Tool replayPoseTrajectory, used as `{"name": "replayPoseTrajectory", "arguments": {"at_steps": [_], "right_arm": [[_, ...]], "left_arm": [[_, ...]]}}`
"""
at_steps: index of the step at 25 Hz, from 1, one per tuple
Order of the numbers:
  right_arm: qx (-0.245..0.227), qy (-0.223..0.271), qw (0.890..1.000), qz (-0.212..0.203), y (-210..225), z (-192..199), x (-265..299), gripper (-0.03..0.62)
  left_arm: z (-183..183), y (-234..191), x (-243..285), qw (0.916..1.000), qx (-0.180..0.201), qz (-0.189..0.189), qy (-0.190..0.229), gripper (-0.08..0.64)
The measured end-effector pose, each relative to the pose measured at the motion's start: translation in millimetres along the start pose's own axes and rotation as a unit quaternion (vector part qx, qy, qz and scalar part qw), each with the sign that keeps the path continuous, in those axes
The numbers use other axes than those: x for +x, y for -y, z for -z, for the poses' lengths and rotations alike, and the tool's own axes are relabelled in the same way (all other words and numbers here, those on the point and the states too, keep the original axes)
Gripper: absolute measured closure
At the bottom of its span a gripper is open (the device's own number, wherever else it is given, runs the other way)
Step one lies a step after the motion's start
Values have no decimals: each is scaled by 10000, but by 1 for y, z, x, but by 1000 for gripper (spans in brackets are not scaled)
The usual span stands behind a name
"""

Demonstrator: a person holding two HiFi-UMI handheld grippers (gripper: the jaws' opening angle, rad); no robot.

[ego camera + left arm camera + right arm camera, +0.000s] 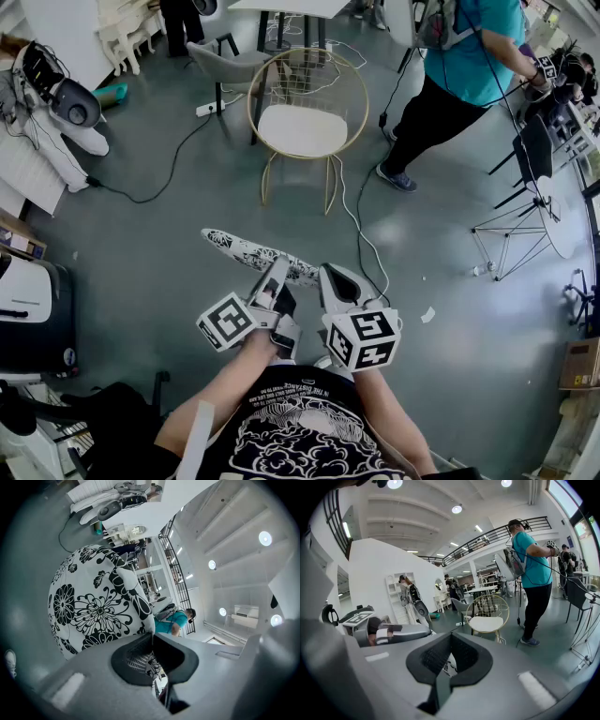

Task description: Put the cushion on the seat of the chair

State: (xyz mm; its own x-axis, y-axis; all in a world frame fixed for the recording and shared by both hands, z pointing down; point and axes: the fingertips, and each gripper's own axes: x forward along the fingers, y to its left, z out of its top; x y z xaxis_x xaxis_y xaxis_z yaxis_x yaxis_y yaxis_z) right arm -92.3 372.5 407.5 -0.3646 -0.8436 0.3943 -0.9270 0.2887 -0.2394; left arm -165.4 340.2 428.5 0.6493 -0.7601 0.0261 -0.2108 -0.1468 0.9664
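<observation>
A black T-shirt point(300, 436) with white print fills the bottom of the head view, and both forearms reach forward from it. The left tongs point(278, 272) are clenched on the cushion point(246, 251). In the left gripper view the jaws meet with a fold of its fabric pinched between them, and the rest of the cushion point(93, 604), white with black flowers, bulges above and to the left of them. The right tongs point(333, 279) sit just beside the left pair and grasp the same cushion. The right gripper view shows their jaws drawn together on a small patch of the flowered cushion point(449, 663).

From the head view the cushion appears nearly edge-on, held above the grey floor point(141, 253) and stretching leftward from the tongs. The chair point(302, 129) — gold wire frame, pale round seat — stands straight ahead, well apart from the cushion. A white cable point(352, 211) trails over the floor from beside the chair's right leg towards the tongs. To the right of the chair stands a person in a teal shirt point(473, 52) and dark trousers. In the right gripper view the chair point(488, 623) lies beyond the jaws, with that person just to its right.
</observation>
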Motion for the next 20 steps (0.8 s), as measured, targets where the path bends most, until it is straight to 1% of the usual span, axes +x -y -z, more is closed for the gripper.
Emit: {"name": "replayPoseTrajectory", "arguments": {"at_steps": [8,11,14,16,20], "right_arm": [[109,23,9999,55,-10,-4,10,600],[152,-5,9999,18,-13,-5,15,600],[192,6,9998,-29,-11,-7,21,600],[211,-5,9998,-49,-7,-8,24,600],[216,16,9997,-128,2,-17,36,600]], "left_arm": [[-14,-3,-5,10000,-63,-9,-42,551],[-18,-5,-4,9999,-89,-12,-57,551],[-18,0,3,9995,-299,138,-23,551],[-18,2,8,9991,-374,177,5,551],[-35,-14,16,9998,28,-185,22,551]]}}
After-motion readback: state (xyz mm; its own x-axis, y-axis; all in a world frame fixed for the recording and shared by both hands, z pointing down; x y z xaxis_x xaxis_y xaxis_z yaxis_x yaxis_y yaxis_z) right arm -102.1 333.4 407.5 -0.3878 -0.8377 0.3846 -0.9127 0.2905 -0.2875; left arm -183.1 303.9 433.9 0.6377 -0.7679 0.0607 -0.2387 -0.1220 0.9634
